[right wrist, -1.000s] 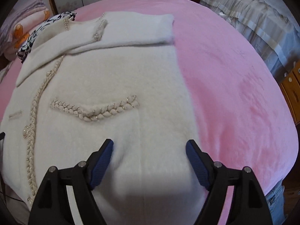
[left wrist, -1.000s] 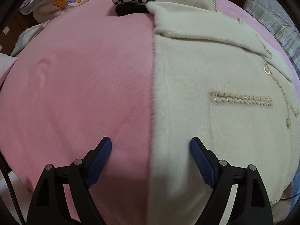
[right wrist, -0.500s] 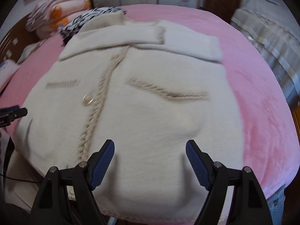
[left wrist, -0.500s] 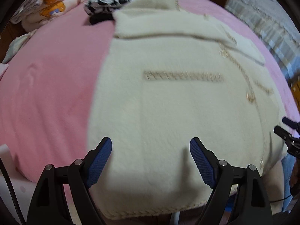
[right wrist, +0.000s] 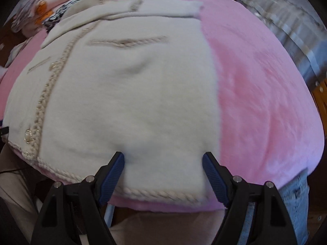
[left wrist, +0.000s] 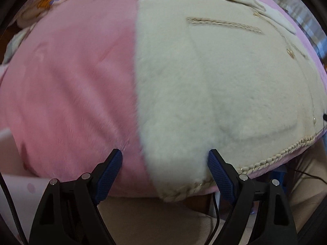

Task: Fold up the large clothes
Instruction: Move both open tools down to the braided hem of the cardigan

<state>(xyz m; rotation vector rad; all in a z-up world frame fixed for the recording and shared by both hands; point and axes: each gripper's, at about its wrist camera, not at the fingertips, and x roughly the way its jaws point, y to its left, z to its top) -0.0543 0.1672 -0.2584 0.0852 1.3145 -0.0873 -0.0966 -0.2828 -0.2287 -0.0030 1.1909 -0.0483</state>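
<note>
Both fingers pairs, left and right, spread above cream coat's hem corners.

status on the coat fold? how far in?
Done: cream coat lies flat on the pink blanket, sleeve already folded across the chest. In hand: nothing; left tongs and right tongs are open above the braided hem's two corners. Left: grip the hem and fold the body up.
</note>
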